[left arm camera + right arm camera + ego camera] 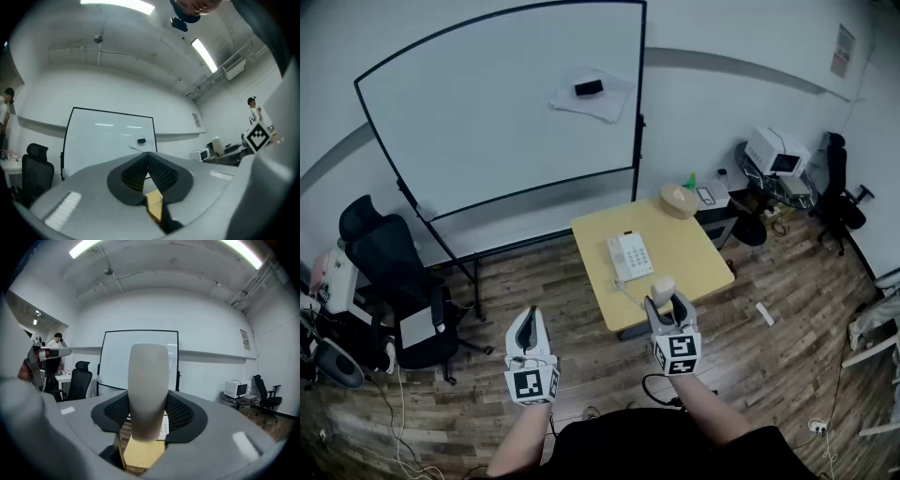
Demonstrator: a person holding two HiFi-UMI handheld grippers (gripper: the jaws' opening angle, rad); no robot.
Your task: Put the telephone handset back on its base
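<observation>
The telephone handset (148, 390) sits tight in my right hand-held gripper (667, 307) — its long side points out along the jaws. The base (630, 255) lies just ahead and a bit left on the yellow worktop (698, 253), its long side pointing away from me. I hover at the worktop's near edge, with bare room right of the base. My left hand-held gripper (526, 326) is closed and empty — farther off.
</observation>
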